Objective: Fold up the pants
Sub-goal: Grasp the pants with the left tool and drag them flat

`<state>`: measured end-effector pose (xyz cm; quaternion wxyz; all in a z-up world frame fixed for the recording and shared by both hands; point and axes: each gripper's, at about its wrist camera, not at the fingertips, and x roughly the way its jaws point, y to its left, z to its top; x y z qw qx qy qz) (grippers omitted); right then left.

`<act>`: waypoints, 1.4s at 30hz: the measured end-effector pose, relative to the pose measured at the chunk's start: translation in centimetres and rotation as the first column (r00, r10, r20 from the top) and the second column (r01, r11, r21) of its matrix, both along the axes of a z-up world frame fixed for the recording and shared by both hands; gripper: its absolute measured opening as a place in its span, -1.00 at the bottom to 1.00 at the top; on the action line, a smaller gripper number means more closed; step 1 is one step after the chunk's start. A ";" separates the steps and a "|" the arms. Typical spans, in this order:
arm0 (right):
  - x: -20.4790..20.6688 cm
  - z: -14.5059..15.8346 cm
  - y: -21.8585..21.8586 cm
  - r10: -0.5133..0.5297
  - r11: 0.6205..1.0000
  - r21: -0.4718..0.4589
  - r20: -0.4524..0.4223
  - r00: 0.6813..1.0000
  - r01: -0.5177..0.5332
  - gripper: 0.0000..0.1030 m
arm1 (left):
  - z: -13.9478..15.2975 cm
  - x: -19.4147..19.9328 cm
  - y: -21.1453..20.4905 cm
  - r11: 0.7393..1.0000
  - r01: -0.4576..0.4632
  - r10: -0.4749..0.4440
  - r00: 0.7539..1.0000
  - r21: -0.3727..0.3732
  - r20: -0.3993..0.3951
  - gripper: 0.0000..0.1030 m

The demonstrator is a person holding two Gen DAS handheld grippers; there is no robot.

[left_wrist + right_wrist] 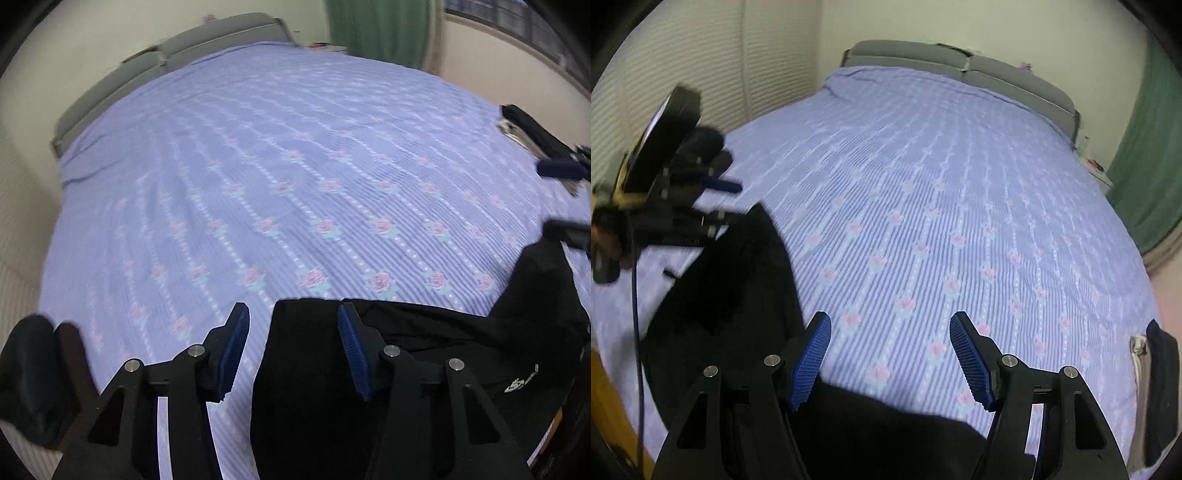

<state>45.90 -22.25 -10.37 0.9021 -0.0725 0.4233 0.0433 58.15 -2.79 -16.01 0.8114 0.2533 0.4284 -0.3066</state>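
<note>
Both grippers spread wide over black pants on the bed

Now the left gripper (293, 321) hangs with its blue pads (236, 350) parted, nothing between them. Its right finger sits over the pants (314, 387); its left finger is over bare sheet. The pants, black, lie crumpled at the near edge of the bed (295, 166), with a small white logo (521, 382) showing on the cloth to the right. One fold rises toward the right gripper, seen blurred at the frame's right edge.

From the right wrist view, the right gripper (890, 325) is likewise released, holding nothing, its fingers well apart above sheet and the pants (738, 295) below and to the left. The left gripper (701, 206) shows blurred at far left, beside a raised peak of the cloth. A dark folded item (1161, 387) lies at the bed's right edge. A grey headboard (960, 62) and a green curtain (1152, 166) stand beyond.
</note>
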 end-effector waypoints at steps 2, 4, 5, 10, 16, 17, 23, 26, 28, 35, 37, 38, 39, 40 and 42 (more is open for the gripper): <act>0.7 0.2 -0.2 -0.034 0.999 0.030 0.019 0.999 0.033 0.32 | -0.7 0.7 -0.2 0.999 0.035 -0.035 0.999 -0.001 -0.027 -0.10; 1.2 0.4 -0.3 -0.061 0.997 0.057 0.035 0.998 0.059 0.32 | -1.4 1.5 -0.4 0.998 0.056 -0.056 0.997 0.000 -0.050 -0.30; 1.3 0.5 -0.3 -0.069 0.996 0.063 0.044 0.997 0.066 0.32 | -1.7 1.8 -0.5 0.998 0.060 -0.060 0.996 -0.003 -0.061 -0.30; 1.9 0.8 0.1 -0.109 0.993 0.062 0.098 0.989 0.104 0.32 | -2.1 2.4 -0.2 0.997 0.065 -0.067 0.995 -0.033 -0.078 -0.63; 1.8 0.9 -0.3 -0.173 0.981 0.114 0.130 0.976 0.159 0.32 | -1.9 2.3 0.7 0.996 0.055 -0.064 0.992 -0.077 -0.108 -0.87; 1.6 0.8 -0.3 -0.183 0.978 0.124 0.131 0.974 0.167 0.32 | -1.8 2.2 0.9 0.996 0.053 -0.061 0.993 -0.076 -0.104 -0.88; 1.0 -0.1 -0.8 -0.205 0.972 0.143 0.112 0.972 0.188 0.32 | -0.9 1.5 2.0 0.996 0.026 -0.034 0.996 -0.090 -0.085 -0.90; 0.5 -0.3 -1.1 -0.210 0.969 0.154 0.098 0.973 0.193 0.32 | 0.2 -0.1 2.8 0.994 0.020 -0.026 0.998 -0.108 -0.060 -0.91; -0.1 -0.1 -1.0 -0.210 0.969 0.154 0.101 0.972 0.193 0.32 | 1.1 -1.7 3.7 0.993 0.014 -0.018 0.999 -0.119 -0.037 -0.92; -2.8 1.0 0.1 -0.195 0.972 0.156 0.116 0.974 0.176 0.32 | 4.1 -8.6 8.5 0.984 -0.037 0.044 0.998 -0.176 0.034 -0.95; -3.7 1.5 0.6 -0.188 0.973 0.158 0.123 0.974 0.168 0.32 | 4.7 -10.7 10.3 0.980 -0.052 0.061 0.997 -0.194 0.043 -0.95; -4.3 1.8 0.9 -0.184 0.974 0.160 0.128 0.975 0.163 0.32 | 4.8 -11.8 11.2 0.978 -0.062 0.072 0.996 -0.200 0.044 -0.95; -4.8 2.1 1.2 -0.179 0.975 0.159 0.133 0.975 0.157 0.32 | 4.9 -12.9 12.1 0.976 -0.075 0.087 0.995 -0.205 0.050 -0.96; -5.2 2.3 1.6 -0.173 0.976 0.154 0.139 0.975 0.152 0.32 | 5.0 -13.4 12.6 0.974 -0.081 0.093 0.994 -0.212 0.049 -0.96; -6.2 2.8 2.4 -0.167 0.979 0.145 0.153 0.974 0.145 0.32 | 4.9 -15.3 14.0 0.970 -0.108 0.123 0.991 -0.218 0.055 -0.96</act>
